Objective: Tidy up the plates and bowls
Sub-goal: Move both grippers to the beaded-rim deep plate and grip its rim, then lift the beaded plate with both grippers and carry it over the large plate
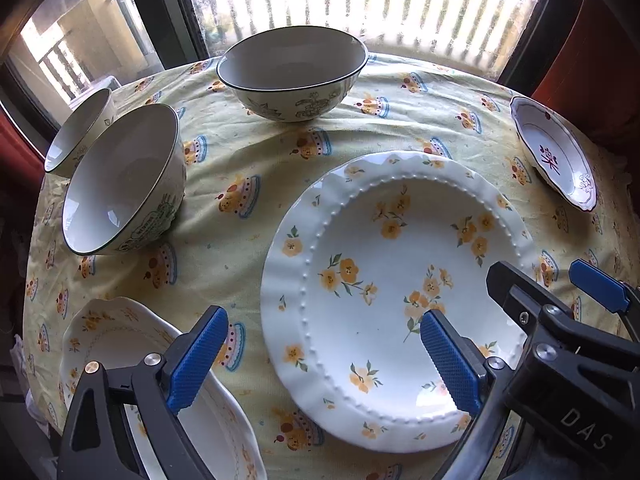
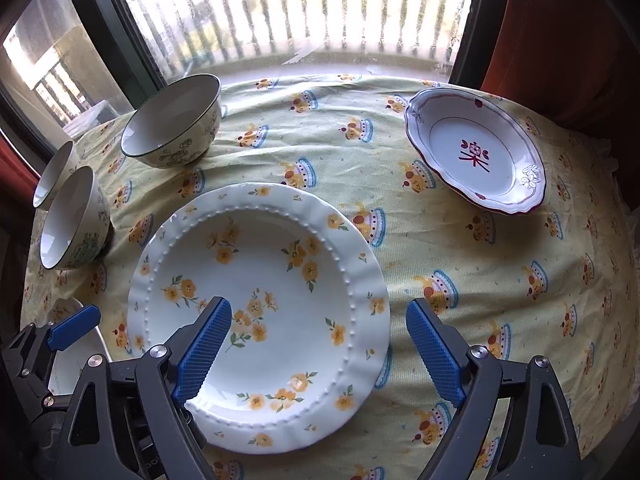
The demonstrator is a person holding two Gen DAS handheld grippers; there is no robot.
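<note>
A large white plate with yellow flowers [image 1: 380, 280] [image 2: 280, 272] lies on the tablecloth. My left gripper [image 1: 322, 316] is open above its left rim, with one finger over the plate's well. My right gripper [image 2: 320, 306] [image 1: 536, 272] is open above the plate's right rim, and nothing is held in either one. A smaller flowered plate [image 1: 120, 344] [image 2: 68, 308] lies at the near left under the left gripper's finger [image 2: 76, 326]. Three bowls stand upright: large [image 1: 292, 68] [image 2: 172, 120], medium [image 1: 120, 180] [image 2: 72, 220], small [image 1: 80, 128] [image 2: 54, 172].
A scalloped dish with a red motif [image 1: 556, 156] [image 2: 476, 156] sits at the far right. The yellow patterned cloth [image 1: 248, 152] [image 2: 460, 272] covers a round table. A window with railings [image 2: 300, 12] runs right behind the far edge, with red curtains at both sides.
</note>
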